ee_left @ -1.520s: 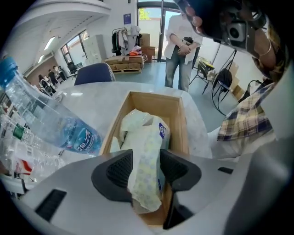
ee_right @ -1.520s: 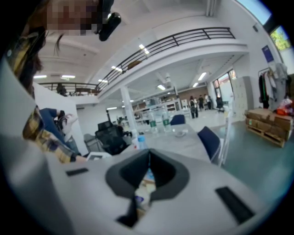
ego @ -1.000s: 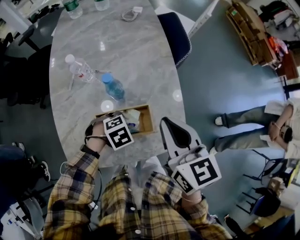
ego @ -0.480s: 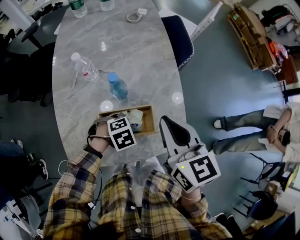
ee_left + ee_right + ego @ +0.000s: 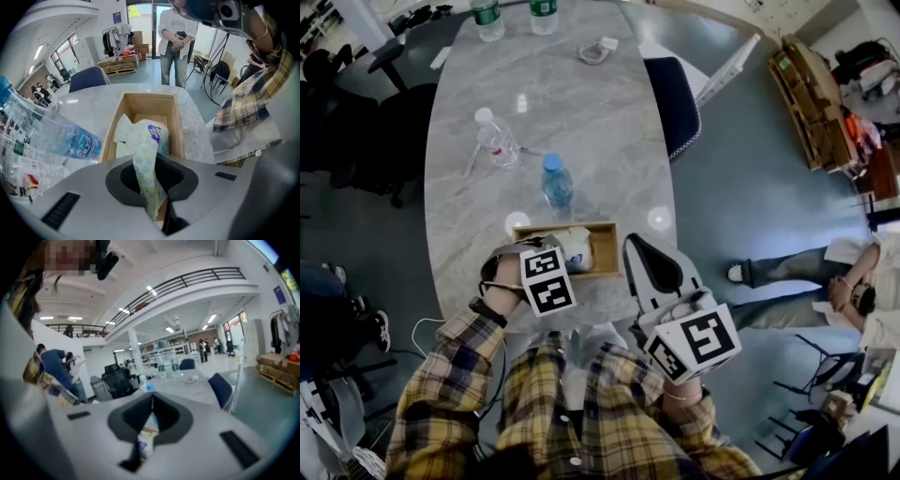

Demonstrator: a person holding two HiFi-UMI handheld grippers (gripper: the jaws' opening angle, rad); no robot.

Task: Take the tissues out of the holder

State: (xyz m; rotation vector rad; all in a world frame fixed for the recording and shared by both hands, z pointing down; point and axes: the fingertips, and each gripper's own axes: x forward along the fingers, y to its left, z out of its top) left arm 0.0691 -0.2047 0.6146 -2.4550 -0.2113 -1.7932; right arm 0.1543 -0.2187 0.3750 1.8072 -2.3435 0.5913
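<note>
A wooden holder (image 5: 609,251) sits near the table's front edge with tissue packs (image 5: 574,246) in it. My left gripper (image 5: 536,251) points steeply down into its left end. Its jaws have just been closing, and in the left gripper view my left gripper (image 5: 149,174) pinches a pale dotted tissue pack (image 5: 145,140) with a purple label, above the holder (image 5: 176,119). My right gripper (image 5: 639,246) hovers just right of the holder, off the table's edge, shut with nothing in it. In the right gripper view its tips (image 5: 152,399) meet.
Two water bottles (image 5: 556,183) (image 5: 497,141) lie on the marble table (image 5: 581,103) behind the holder; one bottle (image 5: 56,136) is close on the left. More bottles (image 5: 487,17) and a white cable (image 5: 600,49) are at the far end. A blue chair (image 5: 675,103) stands at the right; a person (image 5: 853,272) sits beyond.
The left gripper has stayed over the holder's left end and drawn closer onto the tissue pack. The right gripper has barely shifted. The head view has drifted, so the table sits further right.
</note>
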